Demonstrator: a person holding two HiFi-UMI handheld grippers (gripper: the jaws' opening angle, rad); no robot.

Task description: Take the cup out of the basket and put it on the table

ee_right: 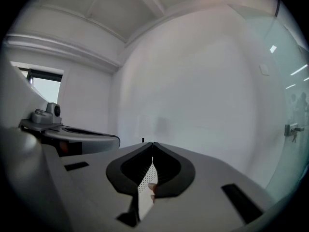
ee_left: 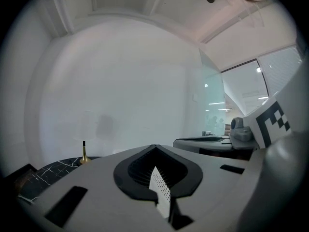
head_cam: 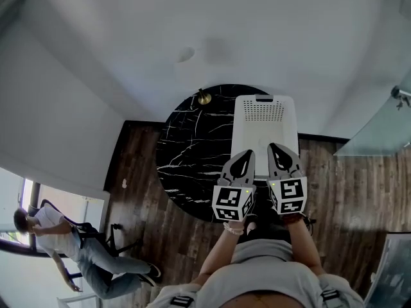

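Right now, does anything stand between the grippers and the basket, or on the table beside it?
Nothing visible does. The left gripper and right gripper, both shut, hang by the white basket. Otherwise the black table holds only a small brass stand at its far edge. No cup shows.

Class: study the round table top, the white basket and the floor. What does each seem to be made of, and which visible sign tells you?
Table top: probably polished marble or a marble-look stone, black with thin white veins.
Basket: likely matte white plastic, smooth with a grid of small holes.
Floor: dark wood or wood-look planks with streaky grain.
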